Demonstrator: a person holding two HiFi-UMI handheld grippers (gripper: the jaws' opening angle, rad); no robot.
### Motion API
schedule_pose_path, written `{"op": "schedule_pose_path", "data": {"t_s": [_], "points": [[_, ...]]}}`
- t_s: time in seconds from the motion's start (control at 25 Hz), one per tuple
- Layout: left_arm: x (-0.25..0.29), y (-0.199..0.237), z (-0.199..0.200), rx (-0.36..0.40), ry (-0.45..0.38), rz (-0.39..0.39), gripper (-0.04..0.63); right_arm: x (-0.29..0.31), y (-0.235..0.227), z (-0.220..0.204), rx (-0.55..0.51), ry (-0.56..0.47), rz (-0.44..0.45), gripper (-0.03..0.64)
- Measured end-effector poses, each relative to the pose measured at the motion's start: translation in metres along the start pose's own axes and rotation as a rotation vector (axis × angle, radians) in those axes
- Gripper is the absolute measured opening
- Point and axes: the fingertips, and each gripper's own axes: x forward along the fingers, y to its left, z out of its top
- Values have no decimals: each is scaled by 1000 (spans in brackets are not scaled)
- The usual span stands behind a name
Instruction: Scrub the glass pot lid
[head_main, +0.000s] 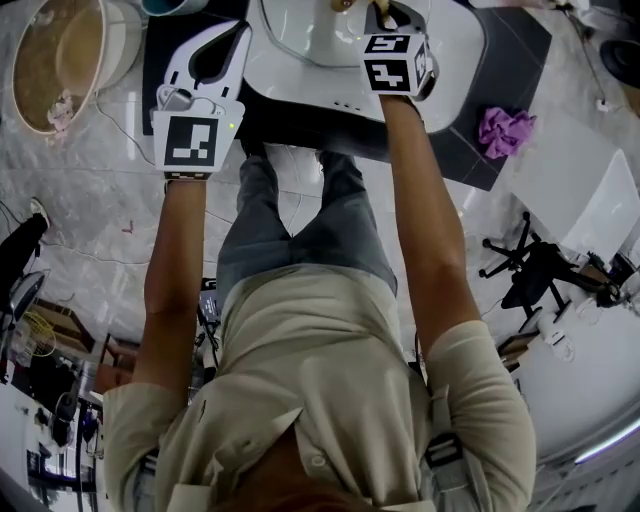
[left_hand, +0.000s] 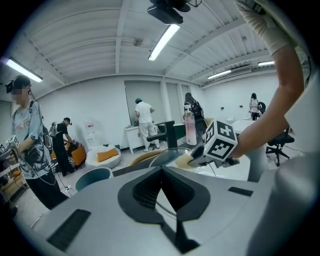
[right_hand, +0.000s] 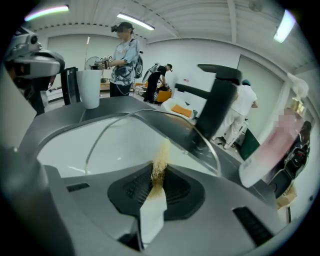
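The glass pot lid (left_hand: 167, 156) stands on edge in the white sink (head_main: 455, 60); its metal rim (right_hand: 107, 125) arcs over the basin. My left gripper (left_hand: 161, 189) is shut on the lid's near edge, which runs as a thin line between its jaws. My right gripper (right_hand: 157, 176) is shut on a yellow-brown and white sponge (right_hand: 159, 162), whose frayed end reaches up toward the lid's glass. In the left gripper view the right gripper (left_hand: 202, 154) holds the sponge (left_hand: 187, 159) against the lid. In the head view both grippers, left (head_main: 236, 32) and right (head_main: 385, 12), reach over the sink.
A black faucet (right_hand: 215, 107) rises behind the lid. A white cup (right_hand: 90, 89) stands at the sink's left, a pink soap bottle (right_hand: 277, 145) at its right. A beige basin (head_main: 60, 60) and a purple cloth (head_main: 505, 130) flank the sink. Several people stand about the room.
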Motion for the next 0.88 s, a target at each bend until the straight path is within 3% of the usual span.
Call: {"op": "schedule_pose_path", "data": {"t_s": [0.4,0.88], "points": [[-44,45,-32,-24,-19,62,14,35,147,59,-106,-27,201,54],[-43,53,-39,-36,-17,67,14,38,157,61,-119,-24,214,54]]}}
